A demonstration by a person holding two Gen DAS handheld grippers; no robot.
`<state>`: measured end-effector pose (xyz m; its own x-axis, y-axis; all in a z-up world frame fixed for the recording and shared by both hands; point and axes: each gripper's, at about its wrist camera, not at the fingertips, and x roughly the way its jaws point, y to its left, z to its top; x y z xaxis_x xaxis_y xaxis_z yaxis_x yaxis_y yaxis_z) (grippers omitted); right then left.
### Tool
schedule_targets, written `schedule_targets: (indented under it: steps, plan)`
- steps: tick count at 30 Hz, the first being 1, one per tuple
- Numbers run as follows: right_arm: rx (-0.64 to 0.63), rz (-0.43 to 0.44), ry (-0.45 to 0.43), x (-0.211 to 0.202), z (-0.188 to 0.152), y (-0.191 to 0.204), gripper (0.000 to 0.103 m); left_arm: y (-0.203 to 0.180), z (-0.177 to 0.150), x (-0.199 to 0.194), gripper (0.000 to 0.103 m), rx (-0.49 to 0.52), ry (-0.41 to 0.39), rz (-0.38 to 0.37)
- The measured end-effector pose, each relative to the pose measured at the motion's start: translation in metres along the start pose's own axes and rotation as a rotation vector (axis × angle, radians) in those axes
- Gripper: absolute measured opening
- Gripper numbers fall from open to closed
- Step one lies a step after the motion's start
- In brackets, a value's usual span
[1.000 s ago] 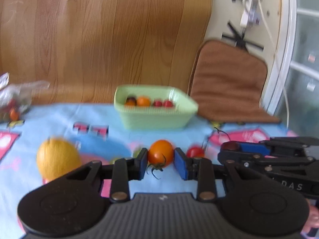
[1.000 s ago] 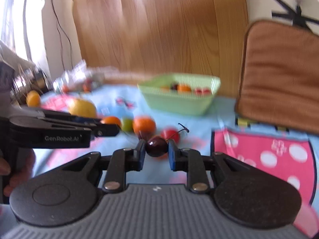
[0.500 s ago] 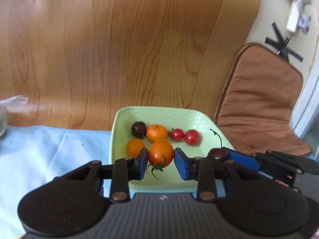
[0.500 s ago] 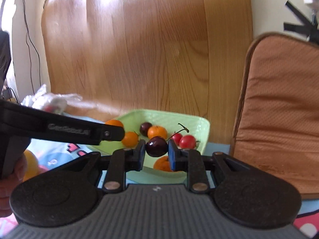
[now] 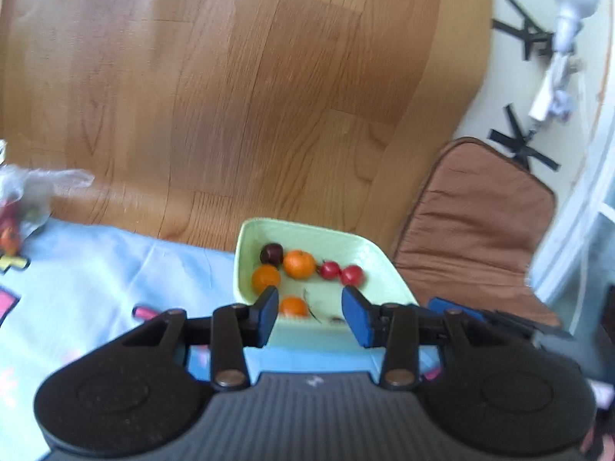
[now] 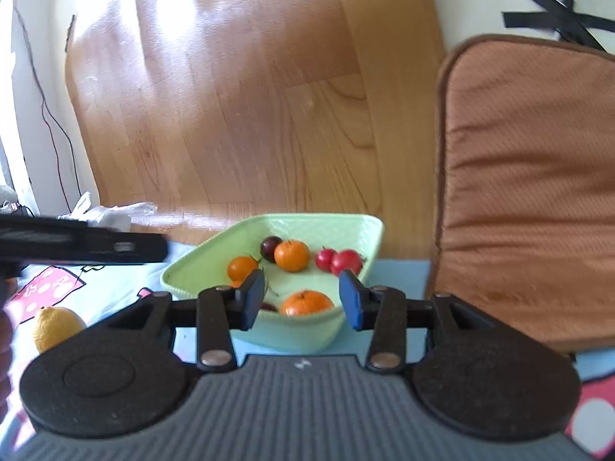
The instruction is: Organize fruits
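A light green bowl (image 5: pixel 326 236) (image 6: pixel 369 226) stands on the blue cloth and holds several small fruits. My left gripper (image 5: pixel 309 309) is open and empty just above the bowl's near rim; an orange tomato (image 5: pixel 293 306) lies in the bowl between its fingers. My right gripper (image 6: pixel 301 299) is open and empty over the bowl's near side; an orange fruit (image 6: pixel 306 302) and a dark cherry (image 6: pixel 269 306) lie below it. Further in lie a dark cherry (image 5: pixel 271 253), an orange fruit (image 5: pixel 299 264) and two red cherries (image 5: pixel 341 272).
A yellow lemon (image 6: pixel 55 326) lies on the cloth at the left. A plastic bag with fruit (image 5: pixel 17 207) sits at the far left. A brown cushion (image 6: pixel 530 192) leans at the right. A wooden board (image 5: pixel 250 96) stands behind the bowl. The left gripper's finger (image 6: pixel 84 246) reaches in from the left.
Both grippers have opened over the bowl. The orange tomato has left the left gripper and the dark cherry has left the right gripper; both now lie in the bowl.
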<state>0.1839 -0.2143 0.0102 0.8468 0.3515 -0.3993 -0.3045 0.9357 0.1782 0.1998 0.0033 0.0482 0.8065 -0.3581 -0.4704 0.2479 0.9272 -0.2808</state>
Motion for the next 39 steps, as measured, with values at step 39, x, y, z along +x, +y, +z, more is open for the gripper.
schedule_targets:
  steps: [39]
  plan:
    - [-0.240,0.152,0.209,-0.109,-0.095,0.071,0.031,0.024,-0.121,-0.085,0.024,-0.267,0.206,-0.130]
